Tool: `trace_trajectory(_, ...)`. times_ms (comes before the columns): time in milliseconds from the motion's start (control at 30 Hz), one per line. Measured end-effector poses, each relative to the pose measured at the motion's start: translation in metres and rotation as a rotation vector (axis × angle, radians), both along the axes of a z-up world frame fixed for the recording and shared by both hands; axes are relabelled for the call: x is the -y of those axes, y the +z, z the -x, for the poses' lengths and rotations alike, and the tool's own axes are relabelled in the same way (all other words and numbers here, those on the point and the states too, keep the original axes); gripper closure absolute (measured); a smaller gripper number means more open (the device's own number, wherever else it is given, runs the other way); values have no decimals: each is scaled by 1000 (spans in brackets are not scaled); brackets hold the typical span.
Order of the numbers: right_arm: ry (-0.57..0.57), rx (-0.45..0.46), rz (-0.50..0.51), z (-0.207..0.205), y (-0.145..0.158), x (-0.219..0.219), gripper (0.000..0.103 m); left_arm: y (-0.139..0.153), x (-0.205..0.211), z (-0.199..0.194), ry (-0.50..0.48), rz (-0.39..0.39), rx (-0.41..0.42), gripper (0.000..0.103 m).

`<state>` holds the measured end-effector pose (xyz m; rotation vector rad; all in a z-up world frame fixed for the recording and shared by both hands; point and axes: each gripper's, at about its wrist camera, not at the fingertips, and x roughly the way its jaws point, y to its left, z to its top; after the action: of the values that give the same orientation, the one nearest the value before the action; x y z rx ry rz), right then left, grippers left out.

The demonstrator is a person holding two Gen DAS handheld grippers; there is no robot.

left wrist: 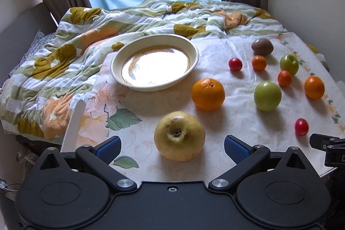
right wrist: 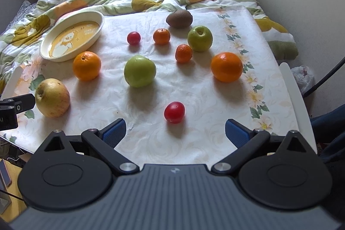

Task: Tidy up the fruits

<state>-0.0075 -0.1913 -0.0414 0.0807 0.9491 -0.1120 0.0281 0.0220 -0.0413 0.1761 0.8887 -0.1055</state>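
A cream plate [left wrist: 120,57] [right wrist: 98,33] sits at the back left of a floral cloth. A yellow apple [left wrist: 179,135] [right wrist: 52,97] lies right in front of my left gripper [left wrist: 172,147], which is open and empty. My right gripper [right wrist: 175,132] is open too, with a red tomato [right wrist: 174,112] [left wrist: 301,126] just ahead of it. Scattered beyond are two oranges [left wrist: 208,94] [right wrist: 226,66], two green apples [left wrist: 267,96] [right wrist: 199,38], two small mandarins [right wrist: 183,53] [right wrist: 161,36], a second tomato [right wrist: 133,38] and a kiwi [right wrist: 179,18].
A rumpled flowered blanket [left wrist: 54,61] covers the bed behind and left of the cloth. Curtains and a window stand at the back. A wall [right wrist: 301,3] runs along the right. A white plastic bag [right wrist: 303,77] lies beyond the cloth's right edge.
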Motion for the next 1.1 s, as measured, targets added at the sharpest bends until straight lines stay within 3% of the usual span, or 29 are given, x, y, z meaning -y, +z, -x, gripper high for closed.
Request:
trace_trajectory(400,-8,0,-13,-19,-56,1,0,-48,-3,-20,-16,-5,26,5)
trace_trajectory(667,-7,19,-28,-27,-70,4,13,-60,0,-26,-9,18,19,12)
trace_trajectory(767,8,30,-15,-29,-70,0,17,-62,0,-28,-9,44,8,22)
trace_trajectory(1100,19,44,0,-36,-68,-2,36,-63,1,-27,10,43,15,24)
